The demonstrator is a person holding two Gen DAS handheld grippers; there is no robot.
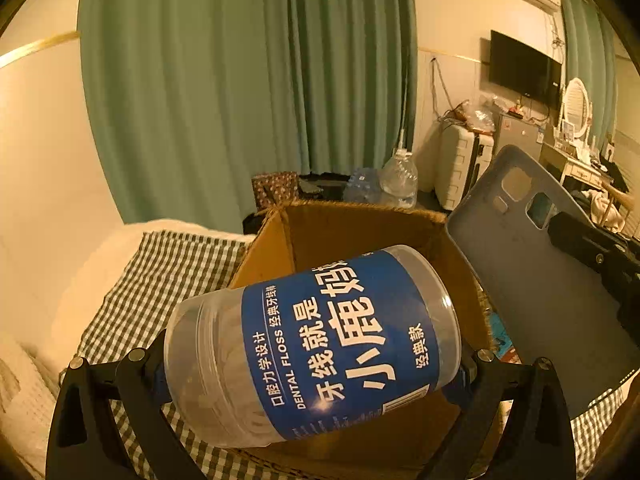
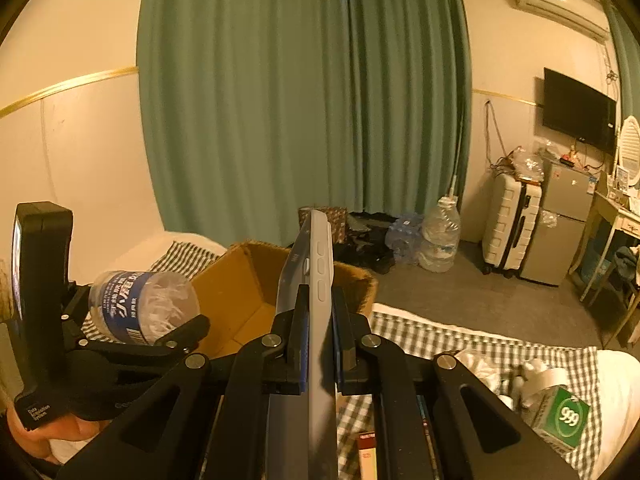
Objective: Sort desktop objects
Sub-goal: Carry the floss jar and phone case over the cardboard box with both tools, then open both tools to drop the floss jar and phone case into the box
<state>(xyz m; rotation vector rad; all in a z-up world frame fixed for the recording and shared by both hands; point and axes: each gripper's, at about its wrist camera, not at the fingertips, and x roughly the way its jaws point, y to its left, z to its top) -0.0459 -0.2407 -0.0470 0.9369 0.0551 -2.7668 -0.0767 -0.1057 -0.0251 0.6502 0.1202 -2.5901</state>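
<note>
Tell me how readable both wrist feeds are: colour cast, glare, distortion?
Left wrist: warm yellow cast, fisheye bending the curtain, floss jar label sharp with slight glare. Right wrist: same cast, phone case edge-on and crisp, dark vignette at the corners.

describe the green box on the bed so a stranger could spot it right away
Start at the bed covered in a checked cloth, right of the open cardboard box. Near its right end, beside some crumpled white packets, lies the small carton. It alone is green, with "999" in a white oval.
</note>
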